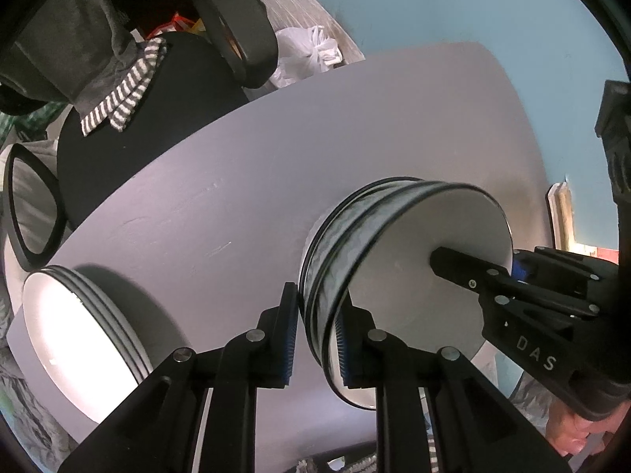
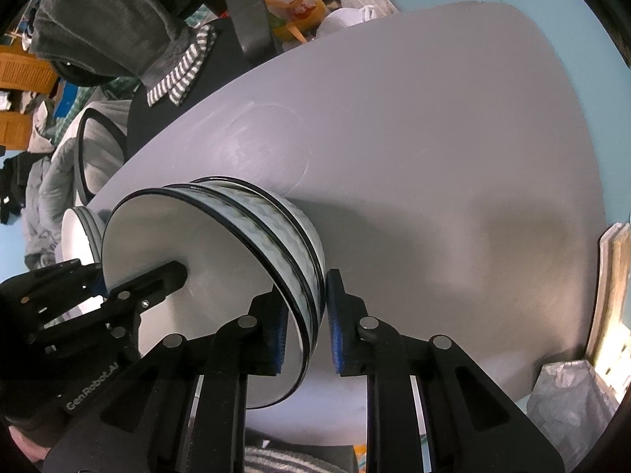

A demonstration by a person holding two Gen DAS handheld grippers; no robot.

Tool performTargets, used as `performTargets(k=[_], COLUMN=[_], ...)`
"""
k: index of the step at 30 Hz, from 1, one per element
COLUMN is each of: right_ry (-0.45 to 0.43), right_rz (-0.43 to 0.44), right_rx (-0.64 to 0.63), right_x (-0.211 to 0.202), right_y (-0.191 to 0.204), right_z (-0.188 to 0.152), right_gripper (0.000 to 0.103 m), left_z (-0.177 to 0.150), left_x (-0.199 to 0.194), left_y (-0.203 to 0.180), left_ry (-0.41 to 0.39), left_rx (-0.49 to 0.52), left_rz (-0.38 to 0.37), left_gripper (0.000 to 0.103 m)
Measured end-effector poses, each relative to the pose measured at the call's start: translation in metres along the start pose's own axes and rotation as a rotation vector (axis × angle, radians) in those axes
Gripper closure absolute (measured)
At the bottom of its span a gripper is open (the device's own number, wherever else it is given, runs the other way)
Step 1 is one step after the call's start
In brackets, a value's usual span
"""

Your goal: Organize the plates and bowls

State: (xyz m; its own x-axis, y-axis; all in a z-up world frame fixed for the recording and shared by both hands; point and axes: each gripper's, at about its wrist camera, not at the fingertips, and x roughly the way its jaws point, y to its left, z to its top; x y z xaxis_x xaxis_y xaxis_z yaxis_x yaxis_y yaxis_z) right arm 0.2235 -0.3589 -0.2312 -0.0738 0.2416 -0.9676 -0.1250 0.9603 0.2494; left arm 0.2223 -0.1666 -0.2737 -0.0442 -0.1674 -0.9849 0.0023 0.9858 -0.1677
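Two stacks suggest we are well along: the white black-rimmed plates sit piled at the edge of the round grey table, and the nested white bowls with black rims and grey patterned sides stand near them. Our left gripper and right gripper each straddle the bowl rim, narrow, seemingly clamped though contact is unclear. Open tabletop lies beyond; the near edge is close.
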Motion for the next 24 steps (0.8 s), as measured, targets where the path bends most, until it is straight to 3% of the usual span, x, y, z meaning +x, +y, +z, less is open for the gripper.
performTargets(k=[24], right_ry=[0.015], right_rz=[-0.026], right_rx=[-0.011], right_x=[-0.001], right_y=[0.033], right_z=[-0.002], right_gripper=[0.088], left_z=[-0.008], left_x=[-0.013], left_y=[0.026], left_ry=[-0.016], left_rx=[-0.053], left_rz=[-0.015], left_gripper=[0.086])
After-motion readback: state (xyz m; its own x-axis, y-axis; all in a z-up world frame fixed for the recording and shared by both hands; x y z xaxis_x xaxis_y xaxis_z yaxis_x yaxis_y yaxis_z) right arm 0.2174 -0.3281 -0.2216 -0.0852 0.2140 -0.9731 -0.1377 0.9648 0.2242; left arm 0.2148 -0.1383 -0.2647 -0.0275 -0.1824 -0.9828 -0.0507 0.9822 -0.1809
